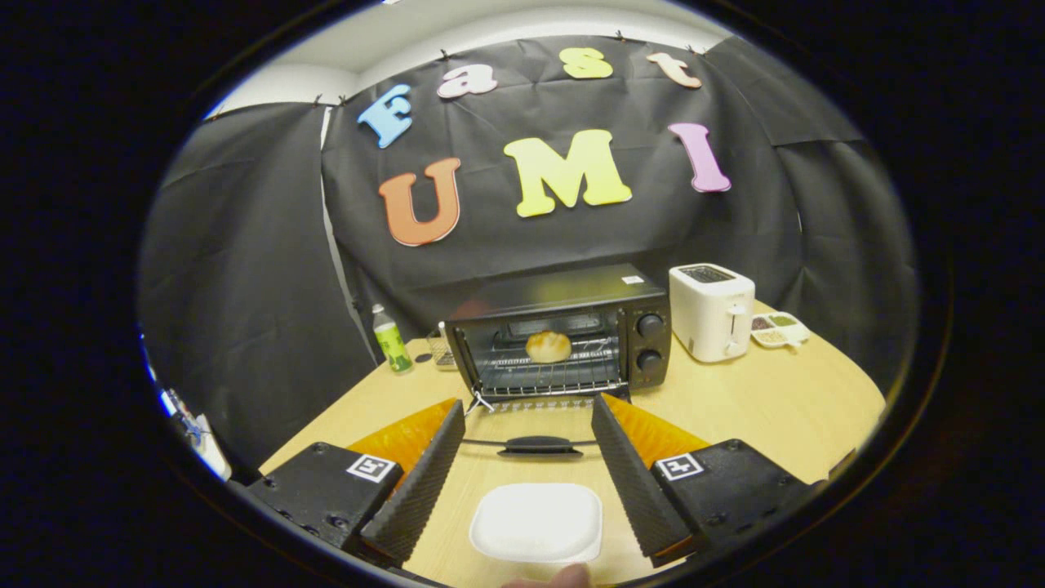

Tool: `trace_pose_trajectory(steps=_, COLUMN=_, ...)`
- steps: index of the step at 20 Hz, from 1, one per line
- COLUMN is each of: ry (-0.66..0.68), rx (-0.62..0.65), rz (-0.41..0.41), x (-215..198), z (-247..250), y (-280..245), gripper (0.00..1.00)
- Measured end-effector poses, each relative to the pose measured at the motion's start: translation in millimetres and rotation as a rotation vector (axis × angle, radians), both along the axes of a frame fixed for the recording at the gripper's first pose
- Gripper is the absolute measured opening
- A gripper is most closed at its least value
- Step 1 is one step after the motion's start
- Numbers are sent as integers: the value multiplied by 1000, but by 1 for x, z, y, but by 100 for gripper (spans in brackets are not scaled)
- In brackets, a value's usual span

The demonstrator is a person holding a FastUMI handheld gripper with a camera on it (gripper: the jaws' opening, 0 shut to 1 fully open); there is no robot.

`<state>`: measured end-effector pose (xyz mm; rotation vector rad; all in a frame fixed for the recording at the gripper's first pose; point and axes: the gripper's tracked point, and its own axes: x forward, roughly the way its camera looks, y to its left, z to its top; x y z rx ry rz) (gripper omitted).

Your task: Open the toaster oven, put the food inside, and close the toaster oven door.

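White tray [536, 521] nearest us, lying between the gripper [529, 415] fingers, which are spread wide and hold nothing. At twelve o'clock beyond them, toaster oven [563, 339], door [535, 445] dropped open. Bun [548, 346] on the rack inside.

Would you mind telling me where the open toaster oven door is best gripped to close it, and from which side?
Grip the door by its black handle, the bar across its free front edge. The door lies folded down flat, bread roll already on the rack, so come from the front, low. The gripper is open, fingers either side of the handle; lift upward toward the toaster oven.
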<state>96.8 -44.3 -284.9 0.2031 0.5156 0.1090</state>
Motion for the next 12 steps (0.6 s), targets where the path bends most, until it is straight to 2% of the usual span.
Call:
trace_pose_trajectory(steps=4, ry=30, rx=-80, rz=7, x=-6, z=-29, y=6, gripper=100)
trace_pose_trajectory(steps=12, ry=176, rx=-83, rz=1, x=0, z=-98, y=9, gripper=100)
